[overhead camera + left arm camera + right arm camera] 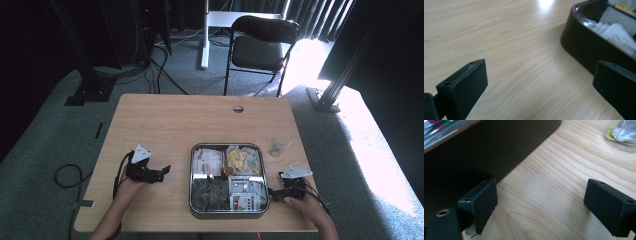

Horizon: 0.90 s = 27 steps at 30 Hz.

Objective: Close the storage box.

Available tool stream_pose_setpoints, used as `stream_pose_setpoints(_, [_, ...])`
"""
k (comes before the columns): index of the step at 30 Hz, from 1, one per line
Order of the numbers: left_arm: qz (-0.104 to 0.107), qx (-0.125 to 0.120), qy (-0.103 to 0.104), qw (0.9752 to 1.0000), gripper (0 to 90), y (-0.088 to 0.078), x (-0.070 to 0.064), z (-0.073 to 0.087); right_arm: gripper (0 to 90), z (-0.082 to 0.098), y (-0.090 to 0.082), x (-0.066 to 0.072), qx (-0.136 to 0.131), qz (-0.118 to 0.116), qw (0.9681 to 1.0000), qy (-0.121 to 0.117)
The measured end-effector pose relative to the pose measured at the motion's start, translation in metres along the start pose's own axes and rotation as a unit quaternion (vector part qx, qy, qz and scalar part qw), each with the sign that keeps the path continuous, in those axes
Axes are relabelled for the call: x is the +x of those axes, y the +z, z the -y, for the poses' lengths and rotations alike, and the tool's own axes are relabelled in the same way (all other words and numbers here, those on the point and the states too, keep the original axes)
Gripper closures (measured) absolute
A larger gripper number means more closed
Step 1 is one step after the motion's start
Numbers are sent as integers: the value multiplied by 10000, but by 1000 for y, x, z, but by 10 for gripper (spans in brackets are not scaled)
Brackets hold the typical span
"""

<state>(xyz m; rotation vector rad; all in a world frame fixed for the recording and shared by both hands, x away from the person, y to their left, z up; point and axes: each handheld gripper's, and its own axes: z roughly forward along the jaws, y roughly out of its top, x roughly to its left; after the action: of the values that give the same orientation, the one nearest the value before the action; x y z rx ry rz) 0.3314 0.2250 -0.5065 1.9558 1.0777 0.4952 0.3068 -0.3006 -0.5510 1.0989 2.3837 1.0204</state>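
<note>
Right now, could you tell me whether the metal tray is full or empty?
Full: the metal tray holds packets across all its compartments.

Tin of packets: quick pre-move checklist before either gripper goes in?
1. Left gripper open, nothing between the jaws: ok.
2. Right gripper open, nothing between the jaws: ok.
3. Tin flat on the table, lid off, packets reachable from above: ok.
4. Both grippers outside the tin, one on each side, apart from its walls: ok.
5. Loose clear packet lies on the table beyond the right gripper, outside the tin: ok if it is not the target; cannot tell.
6. Which packet sits loose enough to pinch: cannot tell, contents too small in the high view.
</note>
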Motion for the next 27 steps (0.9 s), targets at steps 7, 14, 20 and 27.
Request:
stream_pose_setpoints(7, [-167,64,-200,9996,0,-9,14,20,112,0,0,0,0,0,10000,1])
stream_pose_setpoints(14, [-381,83,-384,9985,0,-21,24,36,112,0,0,0,-5,0,10000,3])
stream_pose_setpoints(20, [-520,116,-469,9975,0,-27,27,46,112,0,0,0,-2,0,10000,8])
stream_pose_setpoints(27, [-675,306,-462,9962,0,-33,25,54,112,0,0,0,-7,0,10000,5])
